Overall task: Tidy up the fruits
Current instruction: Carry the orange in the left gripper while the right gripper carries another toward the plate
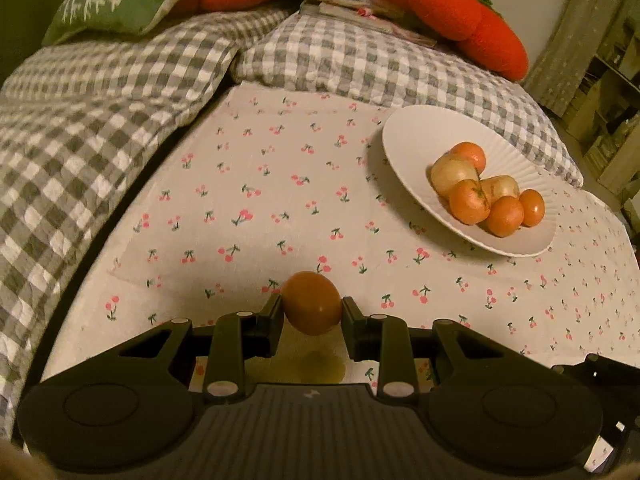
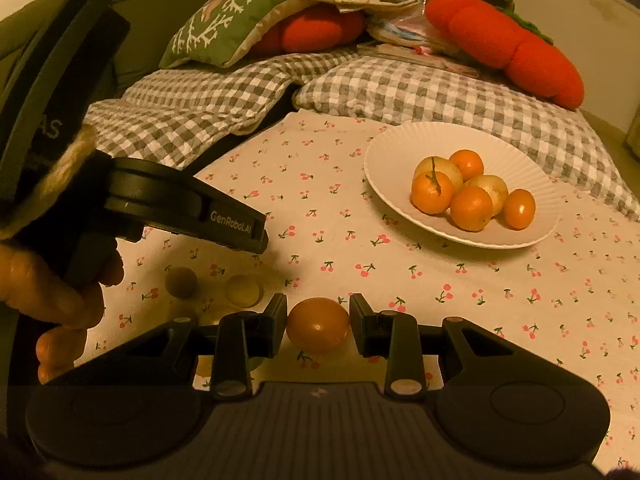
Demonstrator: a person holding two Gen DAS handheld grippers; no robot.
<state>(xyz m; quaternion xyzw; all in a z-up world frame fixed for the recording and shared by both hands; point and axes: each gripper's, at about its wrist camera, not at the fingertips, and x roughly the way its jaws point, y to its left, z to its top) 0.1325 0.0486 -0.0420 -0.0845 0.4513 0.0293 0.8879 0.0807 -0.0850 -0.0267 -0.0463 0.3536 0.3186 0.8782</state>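
The bed [image 1: 280, 168] under its cherry-print sheet carries everything I work on, with gingham pillows [image 1: 360, 56] at the far edge. On the sheet, ahead and to the right, sits the white plate [image 1: 420, 128] where a heap of fruits [image 1: 480, 196] is already gathered. My left tongs [image 1: 312, 308] pinch one small orange fruit [image 1: 312, 302], lifted clear of the sheet, its shadow below it. My right tongs [image 2: 318, 326] pinch a second orange fruit [image 2: 318, 330], low over the sheet. I judge both are due for the plate. To do it well, I should keep each squeeze light so the soft skin does not split, carry one at a time, lower it beside the heap rather than onto it, and only then let go, so nothing rolls off the shallow rim.
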